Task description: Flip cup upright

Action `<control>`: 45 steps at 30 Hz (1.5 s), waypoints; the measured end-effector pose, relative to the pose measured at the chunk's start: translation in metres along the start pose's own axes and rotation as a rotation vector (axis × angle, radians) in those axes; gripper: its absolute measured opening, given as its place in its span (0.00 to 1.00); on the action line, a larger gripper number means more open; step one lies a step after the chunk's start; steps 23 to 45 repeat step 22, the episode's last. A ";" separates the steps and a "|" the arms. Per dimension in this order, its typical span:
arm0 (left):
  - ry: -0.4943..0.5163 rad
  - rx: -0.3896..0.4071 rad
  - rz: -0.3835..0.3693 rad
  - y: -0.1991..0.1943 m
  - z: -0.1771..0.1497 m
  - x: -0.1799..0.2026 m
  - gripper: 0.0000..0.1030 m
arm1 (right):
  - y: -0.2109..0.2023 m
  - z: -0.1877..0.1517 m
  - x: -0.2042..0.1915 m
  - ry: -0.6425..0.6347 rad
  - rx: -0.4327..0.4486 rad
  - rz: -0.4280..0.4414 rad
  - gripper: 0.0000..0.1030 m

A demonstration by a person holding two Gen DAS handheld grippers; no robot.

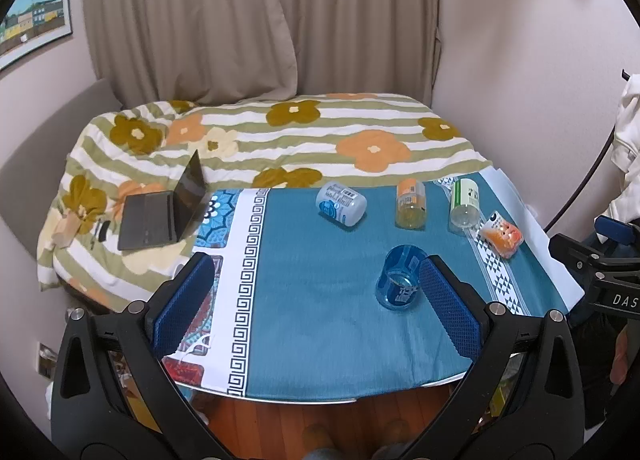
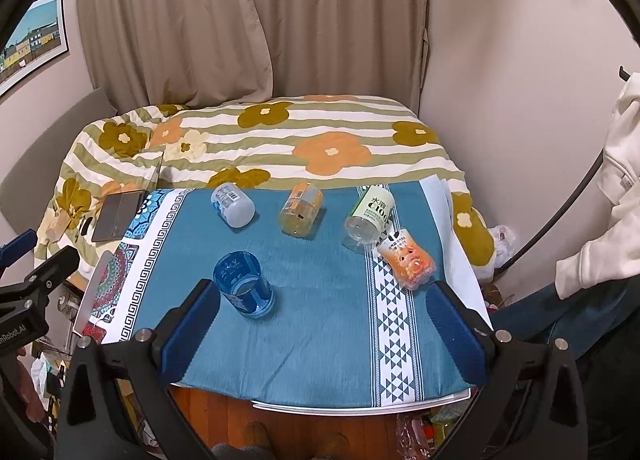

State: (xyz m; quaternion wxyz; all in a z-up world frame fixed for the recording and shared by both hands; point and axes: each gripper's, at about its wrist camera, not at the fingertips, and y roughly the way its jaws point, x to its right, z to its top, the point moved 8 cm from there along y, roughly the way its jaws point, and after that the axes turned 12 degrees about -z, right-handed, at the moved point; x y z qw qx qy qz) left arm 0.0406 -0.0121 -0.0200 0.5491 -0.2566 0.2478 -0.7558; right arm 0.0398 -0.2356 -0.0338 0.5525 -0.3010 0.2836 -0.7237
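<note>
My left claw (image 1: 316, 296) stands released, its blue pads spread wide above the near edge of the tabletop (image 1: 320, 340), grasping nothing. My right claw (image 2: 324, 324) is likewise released and empty, jaws wide apart over the near part of the teal cloth (image 2: 320, 300).

The blue cup (image 1: 400, 278) lies on its side on the cloth, open mouth toward me, just beside the right pad of my left claw in that view; contact cannot be confirmed. In the right wrist view the same cup (image 2: 243, 285) lies just past that claw's left pad, apart from it.

Along the far edge lie four other containers, all tipped over: a white cup (image 1: 341, 204), an orange cup (image 1: 411, 204), a green-labelled clear cup (image 1: 465, 206) and an orange figure-printed cup (image 1: 502, 234).

A laptop (image 1: 164, 212) sits open on the flowered bed (image 1: 280, 132) behind.
</note>
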 end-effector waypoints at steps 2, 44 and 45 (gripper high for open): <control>0.000 0.000 0.001 0.000 0.000 0.000 1.00 | 0.001 0.001 0.000 0.003 0.001 -0.001 1.00; 0.023 0.022 0.061 0.007 0.011 -0.001 1.00 | 0.002 0.001 0.001 0.003 0.001 -0.003 1.00; 0.023 0.022 0.061 0.007 0.011 -0.001 1.00 | 0.002 0.001 0.001 0.003 0.001 -0.003 1.00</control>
